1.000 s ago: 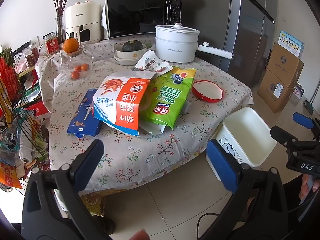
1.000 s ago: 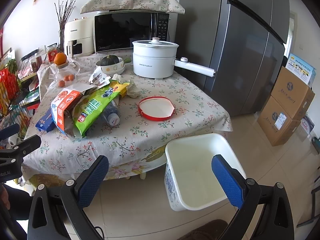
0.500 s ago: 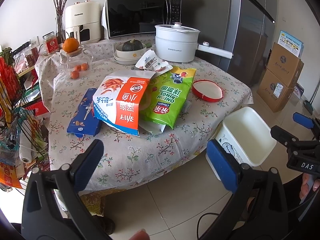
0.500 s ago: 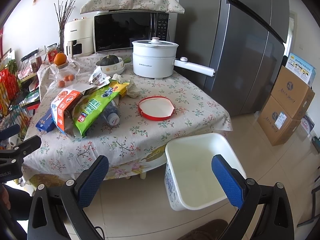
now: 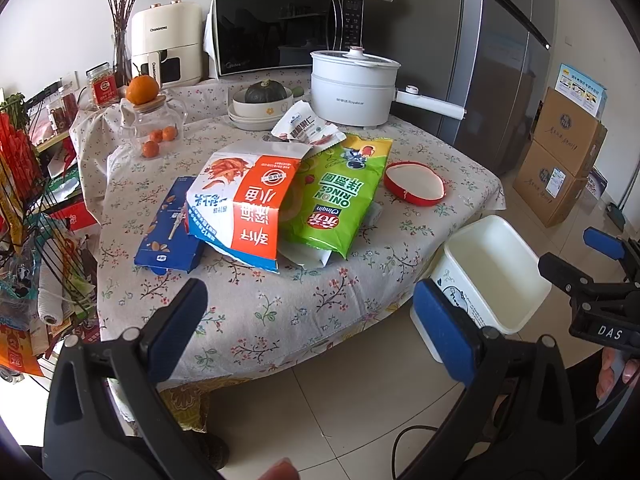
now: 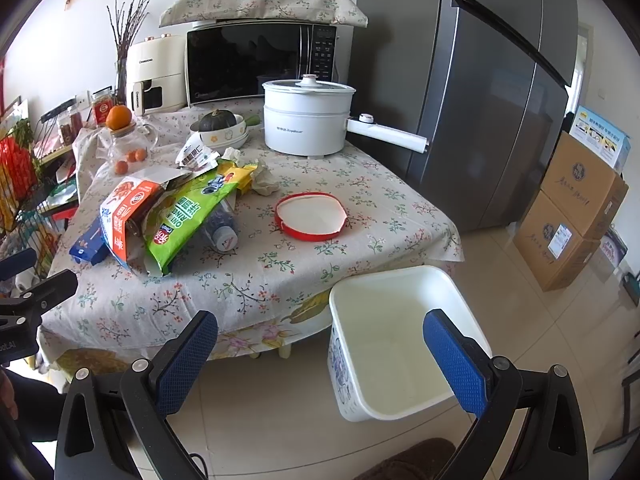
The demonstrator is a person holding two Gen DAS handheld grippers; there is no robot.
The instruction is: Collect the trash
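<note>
Snack trash lies on the flowered tablecloth [image 5: 256,312]: an orange-and-white bag [image 5: 244,208], a green onion-rings bag [image 5: 340,200], a blue box [image 5: 170,226], a small white wrapper [image 5: 306,128] and a red-rimmed lid [image 5: 414,182]. In the right wrist view the green bag [image 6: 192,212] covers a plastic bottle [image 6: 222,232], with crumpled tissue [image 6: 264,180] behind. A white bin [image 6: 404,340] stands on the floor by the table corner. My left gripper [image 5: 310,312] is open in front of the table edge, holding nothing. Low over the floor near the bin, my right gripper [image 6: 320,348] is open and holds nothing.
A white electric pot [image 5: 354,88], bowls with a squash [image 5: 264,100], a glass jar with oranges [image 5: 154,128], a microwave [image 5: 286,32] and an air fryer [image 5: 166,50] fill the table's back. A wire rack [image 5: 28,216] stands left, a fridge [image 6: 492,92] and cardboard boxes [image 6: 576,208] right.
</note>
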